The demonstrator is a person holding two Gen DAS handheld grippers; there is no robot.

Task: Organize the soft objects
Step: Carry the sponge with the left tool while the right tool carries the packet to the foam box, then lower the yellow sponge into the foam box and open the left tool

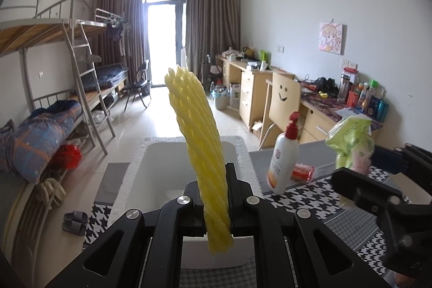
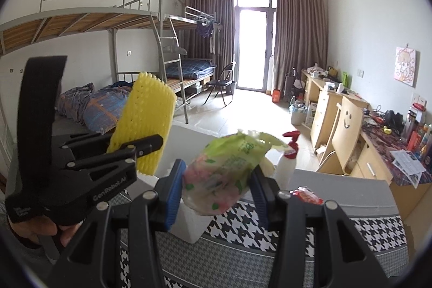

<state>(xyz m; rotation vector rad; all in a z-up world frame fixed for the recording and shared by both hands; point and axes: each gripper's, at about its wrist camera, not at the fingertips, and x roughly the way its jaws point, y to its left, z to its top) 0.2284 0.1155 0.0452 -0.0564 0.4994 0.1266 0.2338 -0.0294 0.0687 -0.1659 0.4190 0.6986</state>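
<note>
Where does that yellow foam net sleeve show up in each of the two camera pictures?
Left wrist view: the yellow foam net sleeve stands upright at centre, clamped in the left hand-held gripper, above the white foam box.
Right wrist view: the sleeve is at left, tilted, in that same gripper.
Shared landmark: the white pump bottle with a red top, right of the sleeve in both.

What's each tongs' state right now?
Left tongs: shut on yellow foam net sleeve.
Right tongs: shut on green plastic packet.
</note>
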